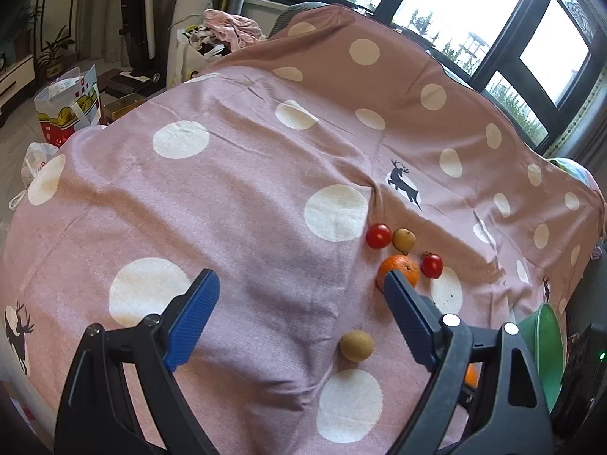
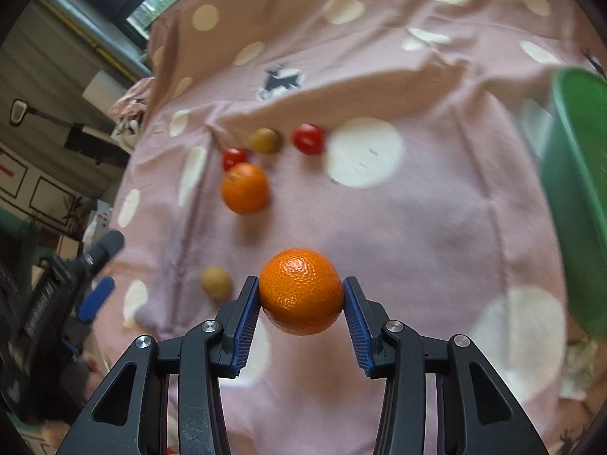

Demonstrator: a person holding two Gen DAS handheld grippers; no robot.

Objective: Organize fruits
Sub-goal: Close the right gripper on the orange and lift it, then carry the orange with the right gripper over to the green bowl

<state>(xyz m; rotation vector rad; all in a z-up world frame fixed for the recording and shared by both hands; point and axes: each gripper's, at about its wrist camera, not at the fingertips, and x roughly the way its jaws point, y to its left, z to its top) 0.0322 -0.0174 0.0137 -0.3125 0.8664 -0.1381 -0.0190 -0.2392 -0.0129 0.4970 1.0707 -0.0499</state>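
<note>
— What is the right gripper (image 2: 301, 292) doing?

— Its blue ribbed fingers (image 2: 246, 314) are pressing on both sides of a round, dimpled orange (image 2: 301, 290), holding it up off the pink cloth with cream dots and little deer prints (image 2: 436, 227). The cloth behind is looking blurred in that view.

— And the left gripper (image 1: 299, 284)?

— It is hanging over the same cloth with its fingers (image 1: 195, 314) standing wide, nothing between them. Its right finger is covering part of a second orange lying on the cloth (image 1: 398, 269).

— Where is the rest of the fruit sitting?

— Just beyond that second orange, a small red tomato (image 1: 378, 236) and a small round brownish-yellow fruit (image 1: 404, 239) are lying side by side, and another red tomato with a green stem (image 1: 431, 264) is sitting just to the orange's right. A second brownish-yellow fruit (image 1: 356, 345) is lying alone, nearer the grippers, well apart from the cluster.

— Any container?

— A green plastic bowl (image 2: 580, 189) is showing at the right edge of the right wrist view, tilted towards the camera; I cannot tell what is inside it. From the left wrist view its rim (image 1: 542, 341) is peeking out behind the gripper body.

— Is the desk itself visible?

— No, the cloth is covering it entirely.
</note>
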